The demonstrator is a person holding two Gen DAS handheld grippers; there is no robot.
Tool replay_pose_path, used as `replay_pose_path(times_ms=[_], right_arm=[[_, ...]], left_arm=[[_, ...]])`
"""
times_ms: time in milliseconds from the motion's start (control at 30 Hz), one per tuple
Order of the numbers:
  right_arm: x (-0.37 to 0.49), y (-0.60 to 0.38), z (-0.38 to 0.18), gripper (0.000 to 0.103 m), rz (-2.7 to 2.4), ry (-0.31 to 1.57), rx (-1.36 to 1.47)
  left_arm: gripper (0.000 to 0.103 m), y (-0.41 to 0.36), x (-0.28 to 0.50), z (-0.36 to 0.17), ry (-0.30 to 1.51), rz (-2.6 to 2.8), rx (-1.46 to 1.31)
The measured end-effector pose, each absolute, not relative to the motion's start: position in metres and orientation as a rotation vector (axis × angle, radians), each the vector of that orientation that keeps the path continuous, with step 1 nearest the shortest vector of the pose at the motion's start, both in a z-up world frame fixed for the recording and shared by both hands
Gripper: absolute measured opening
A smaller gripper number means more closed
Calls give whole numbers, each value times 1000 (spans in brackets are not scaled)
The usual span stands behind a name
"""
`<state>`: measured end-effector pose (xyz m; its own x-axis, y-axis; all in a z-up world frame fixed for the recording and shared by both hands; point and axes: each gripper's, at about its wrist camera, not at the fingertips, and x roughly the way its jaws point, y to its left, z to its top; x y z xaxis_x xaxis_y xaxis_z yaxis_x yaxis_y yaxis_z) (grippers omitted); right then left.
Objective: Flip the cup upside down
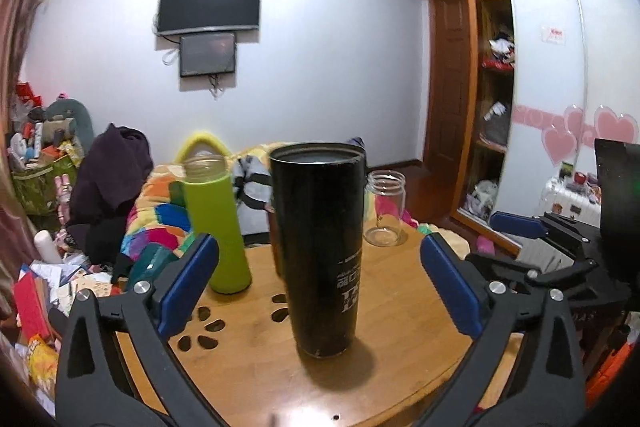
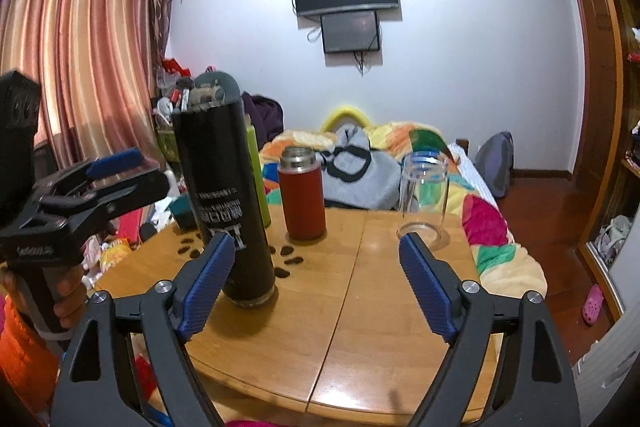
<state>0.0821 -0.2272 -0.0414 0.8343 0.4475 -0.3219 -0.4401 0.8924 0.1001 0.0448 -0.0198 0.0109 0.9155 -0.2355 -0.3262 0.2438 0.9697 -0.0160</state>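
While the black cup (image 1: 320, 247) stands inverted on the table (image 1: 400, 347), left claw (image 1: 320, 291) and right claw (image 2: 316, 287) hang spread.

Counted on the table (image 2: 360, 327): one black cup (image 2: 228, 211), one green bottle (image 1: 216, 223), one red flask (image 2: 302, 201), one glass jar (image 2: 424, 195).

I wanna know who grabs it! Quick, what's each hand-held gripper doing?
Left hand-held gripper: open, holding nothing, black cup between its fingers.
Right hand-held gripper: open, empty.
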Motion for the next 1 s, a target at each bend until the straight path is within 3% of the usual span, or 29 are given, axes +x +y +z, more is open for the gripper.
replay_pose_path(times_ms=[167, 333, 1000], right_arm=[[67, -225, -29, 87, 470, 291, 22], [45, -219, -22, 102, 455, 215, 6], [26, -216, -22, 103, 406, 211, 43]], left_arm=[[103, -12, 27, 8, 311, -180, 4], [103, -7, 16, 2, 304, -121, -12], [103, -25, -15, 0, 219, -71, 37]])
